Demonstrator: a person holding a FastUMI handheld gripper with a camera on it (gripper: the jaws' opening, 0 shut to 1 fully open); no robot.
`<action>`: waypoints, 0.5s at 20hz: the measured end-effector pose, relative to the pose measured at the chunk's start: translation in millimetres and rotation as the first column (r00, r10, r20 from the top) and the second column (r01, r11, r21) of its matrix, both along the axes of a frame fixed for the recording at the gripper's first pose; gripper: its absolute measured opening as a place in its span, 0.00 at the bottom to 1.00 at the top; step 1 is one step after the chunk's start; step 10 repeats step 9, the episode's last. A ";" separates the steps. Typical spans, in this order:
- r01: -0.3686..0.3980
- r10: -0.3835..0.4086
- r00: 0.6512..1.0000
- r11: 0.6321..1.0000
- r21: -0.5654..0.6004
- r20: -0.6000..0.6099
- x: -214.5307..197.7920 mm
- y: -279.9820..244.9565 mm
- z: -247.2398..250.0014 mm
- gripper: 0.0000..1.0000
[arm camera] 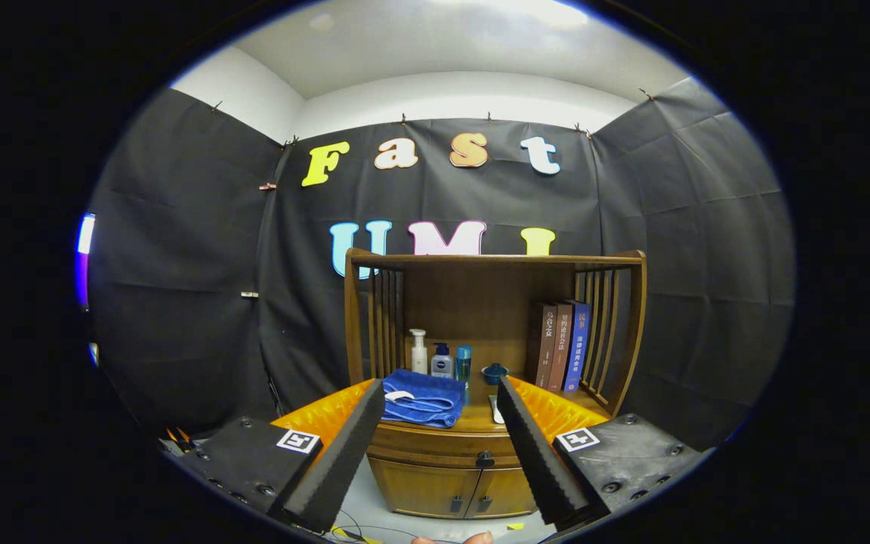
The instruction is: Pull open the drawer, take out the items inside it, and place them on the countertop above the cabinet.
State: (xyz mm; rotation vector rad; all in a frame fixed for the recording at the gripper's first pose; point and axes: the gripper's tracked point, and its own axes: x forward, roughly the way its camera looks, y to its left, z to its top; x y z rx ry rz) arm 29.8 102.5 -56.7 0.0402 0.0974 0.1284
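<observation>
1. Fingers [435, 453] spread wide, nothing between them, nothing gripped. I'm holding off well short of the cabinet [450, 483], looking straight at its front.
2. Drawer [442, 452] sits under the desk top and reads as closed: front flush with the carcass, dark knob [485, 459] centred just ahead of and between the fingers. Contents hidden from here.
3. Below the drawer: two cupboard doors [446, 493], both shut, small pulls near the middle seam.
4. Desk top [480, 418] above the cabinet carries a folded blue towel [424, 398] with a small white piece lying on it, a white flat object [496, 410] near the right finger (can't identify it), and a small blue lidded pot [494, 372] further back.
5. Back of the hutch: white pump bottle [419, 352], a blue-capped bottle [442, 362], and a teal bottle [464, 363] side by side. Three books [560, 346] stand upright against the right slats.
6. Progress: ambiguous. Closed drawer plus items on the desk fits either items still inside and the pull yet to come, or the towel and bits already moved up and the drawer pushed shut. I can't settle which from this view.
</observation>
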 end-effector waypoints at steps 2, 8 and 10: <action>0.000 0.000 1.000 1.000 0.012 -0.007 -0.1 0.3 -3.6 0.98; 0.018 -0.018 1.000 1.000 0.012 -0.017 2.5 -6.9 -11.5 0.98; 0.018 -0.018 1.000 1.000 0.012 -0.018 1.7 -7.5 -11.8 0.98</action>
